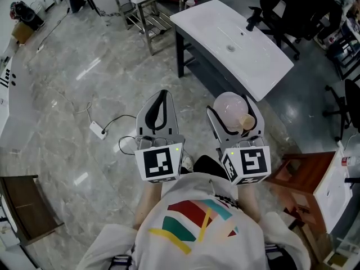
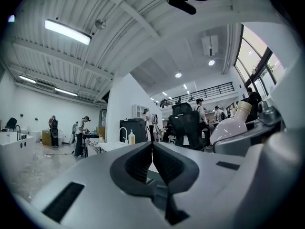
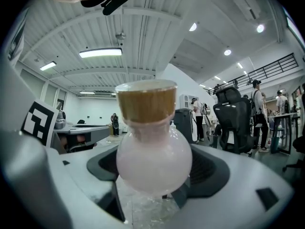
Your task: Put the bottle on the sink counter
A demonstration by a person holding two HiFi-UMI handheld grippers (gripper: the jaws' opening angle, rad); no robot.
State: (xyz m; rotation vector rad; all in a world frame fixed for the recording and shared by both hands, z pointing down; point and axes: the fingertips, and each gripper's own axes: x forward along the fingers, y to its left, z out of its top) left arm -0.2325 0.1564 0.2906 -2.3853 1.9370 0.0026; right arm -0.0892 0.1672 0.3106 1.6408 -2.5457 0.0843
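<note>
A round pale pink bottle [image 3: 153,160] with a tan cap [image 3: 146,101] sits between the jaws of my right gripper [image 3: 155,168], which is shut on its belly. In the head view that bottle [image 1: 232,109] is held above the floor, short of the white sink counter [image 1: 230,44], with my right gripper [image 1: 236,114] around it. My left gripper [image 1: 158,108] hangs beside it to the left, shut and holding nothing. In the left gripper view the jaws of my left gripper [image 2: 152,163] meet, and the bottle [image 2: 232,123] shows at the right.
The sink counter has a black faucet [image 1: 254,17] and a drain [image 1: 230,48]. Black office chairs [image 1: 292,7] stand behind it. A metal-legged table [image 1: 147,4] is at the back. A white power strip [image 1: 98,130] with cable lies on the marble floor. A brown wooden stool [image 1: 301,176] stands at the right.
</note>
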